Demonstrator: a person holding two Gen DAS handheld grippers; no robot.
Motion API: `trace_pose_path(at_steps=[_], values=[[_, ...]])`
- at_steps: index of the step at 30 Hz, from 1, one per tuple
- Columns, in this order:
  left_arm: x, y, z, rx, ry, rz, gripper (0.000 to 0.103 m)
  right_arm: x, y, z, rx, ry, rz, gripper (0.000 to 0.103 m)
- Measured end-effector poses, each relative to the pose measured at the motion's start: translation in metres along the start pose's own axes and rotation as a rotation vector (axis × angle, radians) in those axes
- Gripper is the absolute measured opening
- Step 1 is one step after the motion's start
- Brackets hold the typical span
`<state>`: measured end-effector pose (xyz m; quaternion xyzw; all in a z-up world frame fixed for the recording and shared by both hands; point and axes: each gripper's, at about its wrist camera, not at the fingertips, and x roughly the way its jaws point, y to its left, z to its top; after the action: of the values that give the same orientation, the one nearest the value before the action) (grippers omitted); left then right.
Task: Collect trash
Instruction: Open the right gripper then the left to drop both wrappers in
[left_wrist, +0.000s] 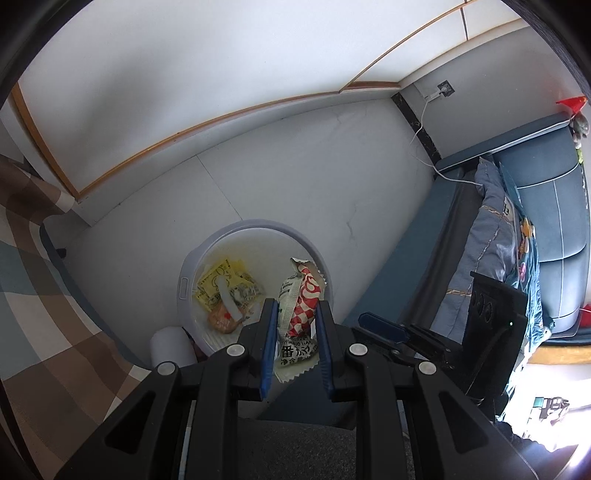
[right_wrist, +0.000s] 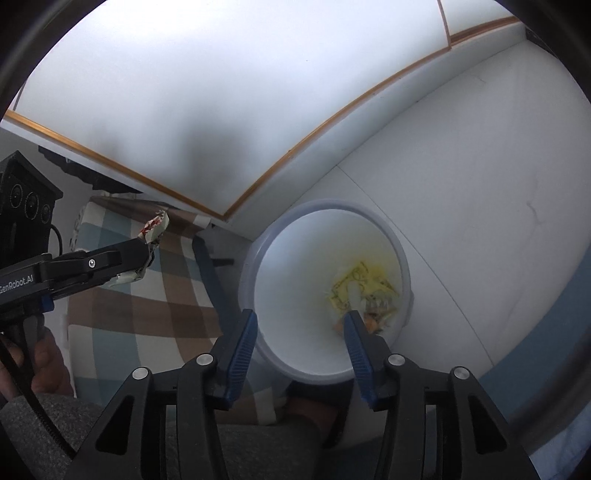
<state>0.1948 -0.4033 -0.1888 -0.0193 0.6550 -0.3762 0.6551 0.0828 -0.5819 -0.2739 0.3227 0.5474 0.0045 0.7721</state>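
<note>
Left gripper (left_wrist: 295, 314) pinches a red-and-white snack wrapper (left_wrist: 301, 306) above the white trash bin (left_wrist: 184, 273). Right gripper (right_wrist: 301, 328) jaws spread, empty — over the bin, yellow wrappers (right_wrist: 354, 284) inside.

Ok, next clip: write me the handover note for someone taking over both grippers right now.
Left tongs: shut on a red-and-white snack wrapper, held over the white bin.
Right tongs: open, nothing between them, poised over the bin's mouth.
Bin: on the floor between the plaid bedding and the blue sofa; already holds a yellow packet and some orange scraps.
Done: some trash is in the bin.
Left: release the wrapper into the bin. No other loose trash shows in either view, so look around before stopping.
</note>
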Motion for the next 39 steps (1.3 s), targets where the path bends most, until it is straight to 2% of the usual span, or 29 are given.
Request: trace_pose_path(at_steps=[4,8,13,26,28,29,30,32,36,39], values=[[0.01,-0.004,0.001,0.017,0.034,0.032,0.016,-0.006,-0.007,0.001,0.019,-0.014,-0.026,0.063],[0.018,-0.006,0.001,0.026,0.071,0.035,0.016,-0.01,-0.011,0.002,0.047,-0.038,-0.038,0.07],[0.029,-0.004,0.003,0.002,0.131,0.039,0.016,-0.016,-0.021,0.005,0.095,-0.049,-0.043,0.073],[0.04,-0.008,0.001,-0.016,0.197,0.107,0.017,-0.027,-0.031,0.002,0.147,-0.058,-0.045,0.077],[0.037,-0.007,0.002,-0.024,0.183,0.107,0.02,-0.029,-0.032,0.001,0.151,-0.059,-0.045,0.077],[0.034,-0.006,0.001,-0.034,0.171,0.1,0.029,-0.03,-0.032,0.001,0.152,-0.06,-0.046,0.077],[0.03,-0.004,0.001,-0.042,0.162,0.101,0.041,-0.031,-0.032,0.001,0.153,-0.061,-0.047,0.077],[0.022,-0.003,0.001,-0.054,0.129,0.112,0.054,-0.032,-0.031,0.001,0.152,-0.063,-0.05,0.077],[0.01,-0.001,-0.003,-0.069,0.094,0.124,0.064,-0.034,-0.027,0.0,0.152,-0.069,-0.05,0.077],[0.003,-0.002,-0.007,-0.063,0.057,0.133,0.064,-0.036,-0.023,-0.002,0.149,-0.074,-0.046,0.078]])
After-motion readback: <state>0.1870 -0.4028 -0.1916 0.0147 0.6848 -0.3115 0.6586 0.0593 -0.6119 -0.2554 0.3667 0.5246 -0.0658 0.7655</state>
